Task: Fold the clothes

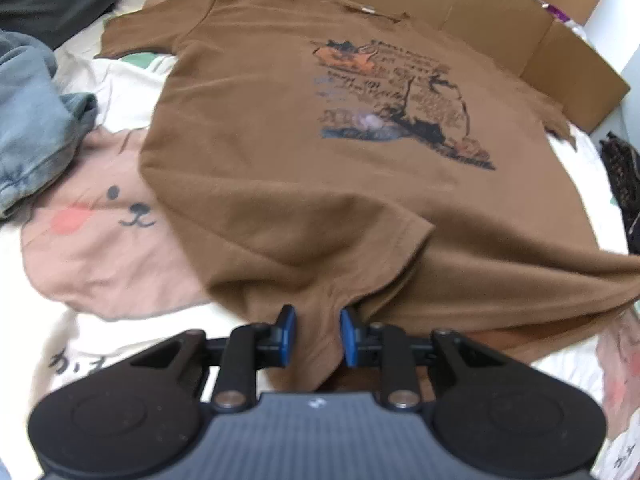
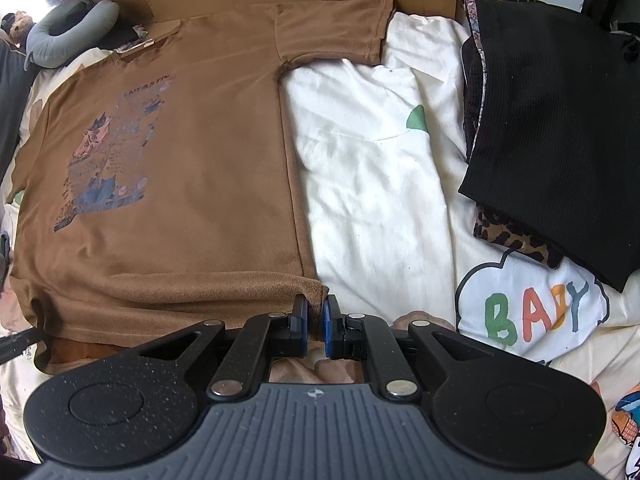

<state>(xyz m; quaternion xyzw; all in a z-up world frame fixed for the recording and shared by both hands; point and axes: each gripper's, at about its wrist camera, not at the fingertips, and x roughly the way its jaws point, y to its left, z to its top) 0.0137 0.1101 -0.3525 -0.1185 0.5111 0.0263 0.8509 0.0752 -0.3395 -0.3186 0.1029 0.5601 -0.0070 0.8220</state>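
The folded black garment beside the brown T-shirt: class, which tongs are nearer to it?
Right. The right tongs pinch the brown T-shirt corner nearest the black garment; the left tongs grip fabric farther away.

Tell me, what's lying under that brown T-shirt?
The brown T-shirt lies on a cream cartoon-print bedcover, its collar end over flattened cardboard. Anything beneath its middle is covered.

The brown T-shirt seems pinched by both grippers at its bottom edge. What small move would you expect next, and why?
Probably lifting the hem and carrying it toward the collar. The left gripper bunches cloth, the right gripper clamps the hem corner, and the brown T-shirt lies flat, print up, unfolded.
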